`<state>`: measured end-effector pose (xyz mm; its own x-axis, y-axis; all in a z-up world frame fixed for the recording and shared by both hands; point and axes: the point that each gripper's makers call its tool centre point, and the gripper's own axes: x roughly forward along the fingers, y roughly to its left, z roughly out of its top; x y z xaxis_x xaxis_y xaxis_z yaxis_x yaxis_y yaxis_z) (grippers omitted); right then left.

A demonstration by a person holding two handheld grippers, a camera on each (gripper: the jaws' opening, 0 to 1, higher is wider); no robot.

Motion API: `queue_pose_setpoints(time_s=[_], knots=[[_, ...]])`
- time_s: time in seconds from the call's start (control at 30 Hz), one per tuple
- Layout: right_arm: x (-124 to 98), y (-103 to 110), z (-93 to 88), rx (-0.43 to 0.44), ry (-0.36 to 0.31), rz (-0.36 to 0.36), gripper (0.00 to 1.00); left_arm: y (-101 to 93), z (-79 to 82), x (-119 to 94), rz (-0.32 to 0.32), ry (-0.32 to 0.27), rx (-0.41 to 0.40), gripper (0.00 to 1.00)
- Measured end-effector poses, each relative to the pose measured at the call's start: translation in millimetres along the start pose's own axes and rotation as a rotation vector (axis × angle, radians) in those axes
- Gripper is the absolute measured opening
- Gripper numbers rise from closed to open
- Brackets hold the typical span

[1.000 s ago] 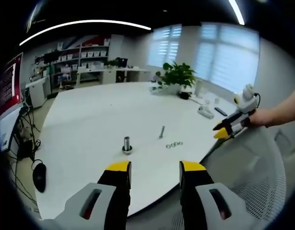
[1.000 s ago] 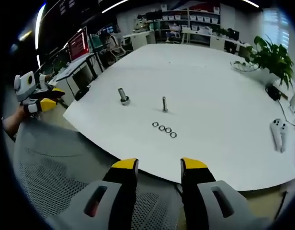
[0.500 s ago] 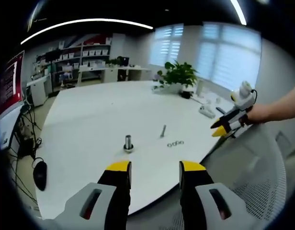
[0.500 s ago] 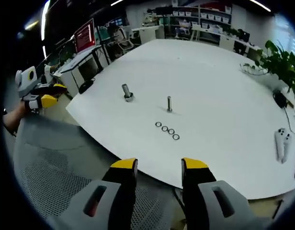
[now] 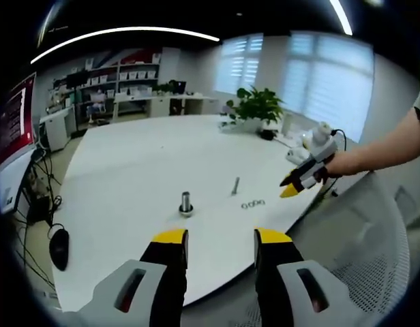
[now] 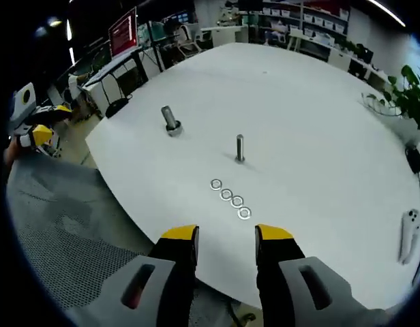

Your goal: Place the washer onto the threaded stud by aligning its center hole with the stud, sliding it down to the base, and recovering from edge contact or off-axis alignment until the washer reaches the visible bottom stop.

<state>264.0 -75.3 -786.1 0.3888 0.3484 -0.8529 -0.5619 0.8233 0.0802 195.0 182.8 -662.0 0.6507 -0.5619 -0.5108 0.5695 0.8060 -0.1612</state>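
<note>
Several metal washers [image 6: 230,199] lie in a short row on the white table [image 6: 319,136]; in the left gripper view the washers [image 5: 252,204] are small rings near the table's edge. Behind them stands a thin threaded stud [image 6: 240,148], upright; the same stud [image 5: 235,186] shows in the left gripper view. A thicker bolt on a flanged base [image 6: 170,121] stands to the left, also [image 5: 186,203]. My right gripper [image 6: 226,237] is open above the table edge, just short of the washers, nothing between its jaws. My left gripper [image 5: 213,240] is open and empty, off the table edge.
A mesh chair back [image 6: 67,231] lies under both grippers. A potted plant [image 5: 256,105], white controllers [image 6: 409,235] and cables sit at the table's far side. A computer mouse [image 5: 58,248] lies on the floor left. Desks and shelves [image 5: 121,82] line the room.
My right gripper has moved forward and over the table edge, closer to the washers and the stud. In the left gripper view it has moved leftward toward the washers. The left gripper has barely moved.
</note>
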Motion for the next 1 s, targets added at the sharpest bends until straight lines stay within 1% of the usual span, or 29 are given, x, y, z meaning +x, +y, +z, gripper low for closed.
queue_pose_setpoints(time_s=[0.07,0.23,0.37,0.43,0.5,0.63,0.67,0.77,0.83,0.87,0.9,1.0], knots=[[10.4,-2.9,-4.4,-0.027,0.039,-0.002,0.34,1.1,-0.4,-0.4,0.007,0.001,0.001,0.37],[28.0,-12.0,-11.7,-0.070,0.101,-0.007,0.32,2.6,-2.1,0.1,0.013,0.011,0.004,0.36],[36.4,-19.0,-14.1,-0.086,0.126,-0.014,0.28,3.2,-2.8,0.0,0.017,0.013,0.000,0.36],[39.6,-22.1,-13.4,-0.080,0.135,-0.018,0.28,4.3,-3.2,-0.1,0.022,0.014,-0.002,0.36],[40.3,-21.7,-14.2,-0.086,0.152,-0.019,0.28,4.9,-3.1,-0.1,0.024,0.013,-0.004,0.36],[45.0,-21.2,-10.4,-0.112,0.154,-0.011,0.26,5.5,-3.9,0.1,0.026,0.018,-0.004,0.36],[47.3,-21.1,-10.8,-0.122,0.163,-0.008,0.25,5.4,-4.4,0.2,0.026,0.020,-0.003,0.36],[51.6,-19.9,-16.3,-0.127,0.200,-0.001,0.24,4.5,-5.3,0.3,0.023,0.024,-0.003,0.35],[54.7,-20.6,-20.5,-0.146,0.218,-0.004,0.22,3.9,-6.3,0.6,0.021,0.030,-0.001,0.35],[55.2,-24.2,-14.6,-0.191,0.191,-0.018,0.21,3.9,-6.7,0.8,0.020,0.032,0.000,0.35],[53.7,-20.8,-16.5,-0.174,0.204,-0.014,0.21,4.0,-6.5,0.8,0.021,0.032,0.001,0.35],[54.1,-20.4,-14.8,-0.186,0.199,-0.007,0.21,4.4,-7.1,0.6,0.024,0.033,0.001,0.35]])
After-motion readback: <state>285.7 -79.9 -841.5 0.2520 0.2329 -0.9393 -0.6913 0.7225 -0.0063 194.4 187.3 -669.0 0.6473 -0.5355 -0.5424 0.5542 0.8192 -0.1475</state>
